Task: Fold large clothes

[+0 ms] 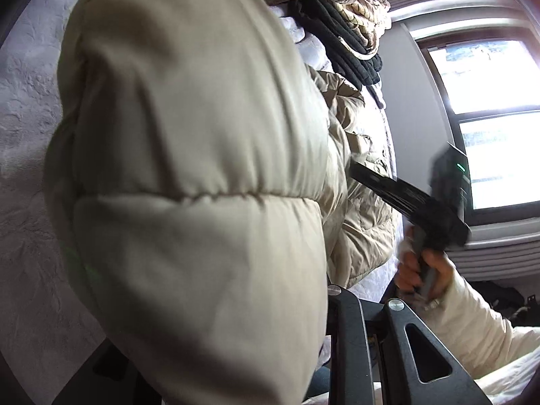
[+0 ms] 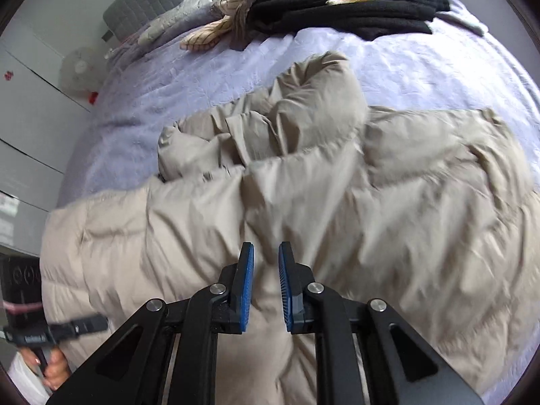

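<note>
- The left tool is clenched on the beige puffer jacket; its fingertips are hidden under the lifted, quilted fabric.
- The right tool has blue ribbed pads a narrow gap apart, with jacket fabric between them; whether they pinch it is unclear.
- The jacket sprawls blurred across the near edge of the lavender textured bed.
- Black folded clothes lie at the bed's far edge.
</note>
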Demonstrator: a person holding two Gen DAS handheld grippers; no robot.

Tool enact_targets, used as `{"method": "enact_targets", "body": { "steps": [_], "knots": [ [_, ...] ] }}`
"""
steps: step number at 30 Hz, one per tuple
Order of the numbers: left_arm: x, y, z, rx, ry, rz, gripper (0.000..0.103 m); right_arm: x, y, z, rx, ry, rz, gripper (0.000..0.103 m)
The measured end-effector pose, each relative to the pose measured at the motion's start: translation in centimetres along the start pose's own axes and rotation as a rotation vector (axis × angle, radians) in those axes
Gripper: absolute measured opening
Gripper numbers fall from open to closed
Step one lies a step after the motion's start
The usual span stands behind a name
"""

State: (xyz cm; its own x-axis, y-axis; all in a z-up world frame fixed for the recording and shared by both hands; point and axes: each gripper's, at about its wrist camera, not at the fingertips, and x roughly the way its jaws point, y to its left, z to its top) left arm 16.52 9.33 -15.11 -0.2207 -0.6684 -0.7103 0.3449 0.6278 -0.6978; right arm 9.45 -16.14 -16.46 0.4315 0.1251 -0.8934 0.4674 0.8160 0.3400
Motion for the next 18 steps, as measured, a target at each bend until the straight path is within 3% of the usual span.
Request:
{"method": "enact_targets", "body": {
  "steps": [4, 9, 12, 18],
  "knots": [
    [-0.7, -3.4, 0.1, 0.024, -0.022, -0.005, 0.027, 5.1, -1.0, 0.9, 0.004, 0.094, -0.011, 0.010],
    [0.3, -10.5, 0.8, 0.073, -0.037, 0.042, 0.027, 5.1, -2.5, 1.0, 0.042, 0.112, 0.037, 0.009],
    [1.2, -14.5, 0.8, 0.111, -0.037, 0.090, 0.027, 3.2, -3.1, 0.9, 0.056, 0.128, 0.056, 0.010],
    [3.6, -20.8, 1.0, 0.180, -0.014, 0.193, 0.027, -5.5, -7.2, -1.7, 0.043, 0.048, 0.010, 0.010]
  ]
}}
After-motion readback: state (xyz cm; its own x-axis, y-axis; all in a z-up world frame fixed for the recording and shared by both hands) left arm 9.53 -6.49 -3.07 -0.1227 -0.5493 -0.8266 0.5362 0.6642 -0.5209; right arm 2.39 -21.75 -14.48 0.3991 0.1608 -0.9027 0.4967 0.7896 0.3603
